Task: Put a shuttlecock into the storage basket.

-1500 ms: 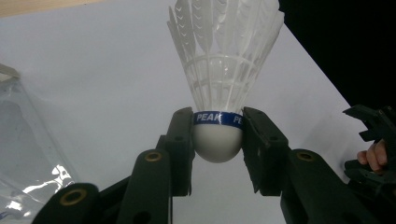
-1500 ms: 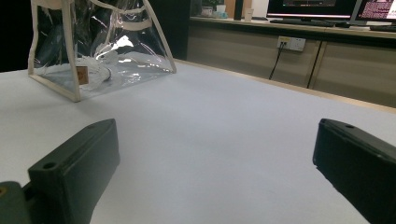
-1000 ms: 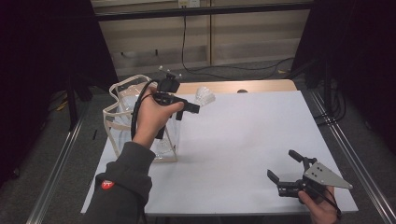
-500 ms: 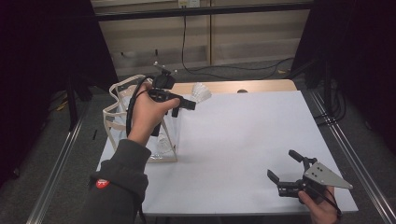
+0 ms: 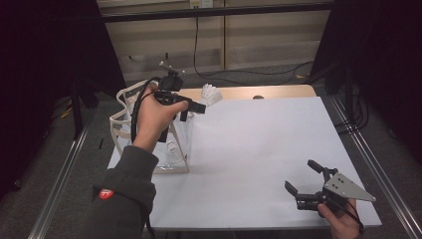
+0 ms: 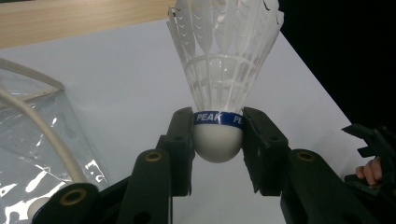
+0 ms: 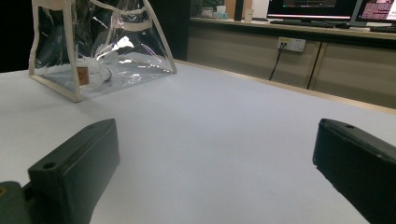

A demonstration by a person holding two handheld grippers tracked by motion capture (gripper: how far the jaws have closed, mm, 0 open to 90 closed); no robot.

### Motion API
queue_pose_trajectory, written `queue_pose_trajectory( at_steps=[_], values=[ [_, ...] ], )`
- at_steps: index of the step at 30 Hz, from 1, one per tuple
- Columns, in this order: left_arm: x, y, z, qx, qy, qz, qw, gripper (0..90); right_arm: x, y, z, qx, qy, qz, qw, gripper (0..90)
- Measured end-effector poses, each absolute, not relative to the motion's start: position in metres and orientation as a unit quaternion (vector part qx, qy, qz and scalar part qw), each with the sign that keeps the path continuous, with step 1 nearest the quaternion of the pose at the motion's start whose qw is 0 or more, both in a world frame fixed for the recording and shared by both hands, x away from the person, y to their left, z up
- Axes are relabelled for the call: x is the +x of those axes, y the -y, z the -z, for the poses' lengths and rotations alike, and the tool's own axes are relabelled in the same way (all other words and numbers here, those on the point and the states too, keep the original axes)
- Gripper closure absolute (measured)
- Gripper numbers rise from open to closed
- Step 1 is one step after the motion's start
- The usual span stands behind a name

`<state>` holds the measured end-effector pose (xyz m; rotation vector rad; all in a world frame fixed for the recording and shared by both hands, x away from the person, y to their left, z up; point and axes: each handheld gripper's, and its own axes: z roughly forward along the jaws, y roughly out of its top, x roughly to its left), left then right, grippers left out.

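The left gripper [image 6: 218,140] pinches the rounded white cork base of a white feathered shuttlecock with a blue band [image 6: 224,70], held in the air above the white table [image 5: 259,144] at about eleven o'clock. Just below it at nine o'clock stands a clear plastic bag with cream trim [image 5: 174,149]. The right gripper [image 5: 304,183] rests at five o'clock, its jaws spread and empty.

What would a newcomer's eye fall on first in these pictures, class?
First the white feather shuttlecock, pinched by its cork base in the left gripper above the table's far left. Next the clear plastic bag with cream trim beneath that hand, then the right gripper, open and idle at the near right corner.
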<state>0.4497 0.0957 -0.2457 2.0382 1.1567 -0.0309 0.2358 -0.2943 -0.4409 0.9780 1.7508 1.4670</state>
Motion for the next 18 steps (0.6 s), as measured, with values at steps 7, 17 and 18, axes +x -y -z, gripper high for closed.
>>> queue_pose_trajectory(
  at_steps=[7,17,18],
  values=[
    [0.45,-0.1,0.242,0.798,-0.459,0.007,0.39,65.1,0.236,0.294,0.441,0.373,-0.666,-0.559,0.323,0.5],
    [0.451,-0.105,0.235,0.794,-0.465,0.003,0.392,65.2,0.236,0.294,0.441,0.374,-0.668,-0.557,0.321,0.5],
    [0.451,-0.105,0.234,0.792,-0.467,0.002,0.394,65.2,0.235,0.294,0.441,0.374,-0.668,-0.558,0.32,0.5]
  ],
)
